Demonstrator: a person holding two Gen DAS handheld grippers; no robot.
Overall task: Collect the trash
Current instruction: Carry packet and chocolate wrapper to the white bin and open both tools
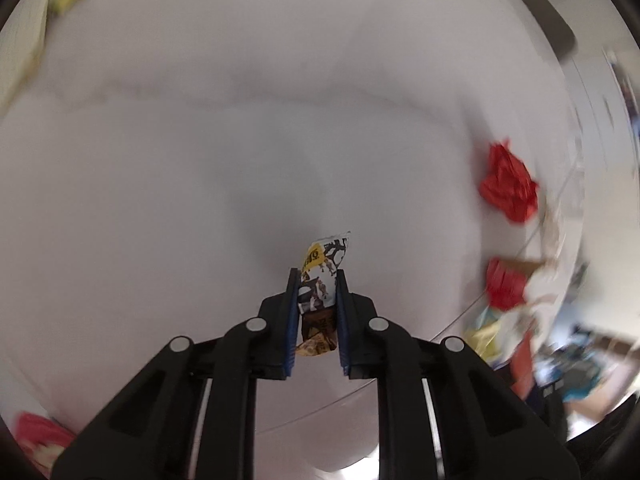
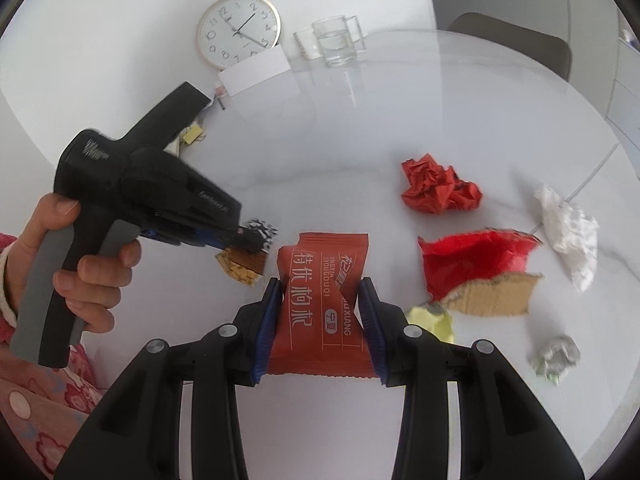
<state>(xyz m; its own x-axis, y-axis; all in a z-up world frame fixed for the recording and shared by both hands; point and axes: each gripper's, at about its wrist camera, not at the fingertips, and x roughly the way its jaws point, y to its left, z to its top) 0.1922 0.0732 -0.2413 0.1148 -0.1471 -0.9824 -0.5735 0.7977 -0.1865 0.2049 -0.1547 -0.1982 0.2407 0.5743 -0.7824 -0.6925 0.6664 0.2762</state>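
My left gripper [image 1: 317, 280] is shut on a small black, white and yellow snack wrapper [image 1: 320, 276], which pokes out past the blue pads above the white table [image 1: 240, 160]. In the right wrist view the same left gripper [image 2: 250, 240] shows at the left, held by a hand, with the wrapper [image 2: 244, 266] hanging from its tip. My right gripper [image 2: 320, 292] is shut on a red packet with white characters [image 2: 318, 300]. A crumpled red paper ball [image 2: 438, 190] lies on the table [image 2: 320, 140] to the right.
Torn red card with brown backing [image 2: 476, 272], white crumpled tissue [image 2: 568, 236], a yellow scrap [image 2: 434, 320] and a foil ball [image 2: 556, 356] lie at the right. A wall clock [image 2: 238, 30], white card [image 2: 256, 70] and glass mug [image 2: 336, 42] stand at the back. A chair [image 2: 512, 40] is beyond the table.
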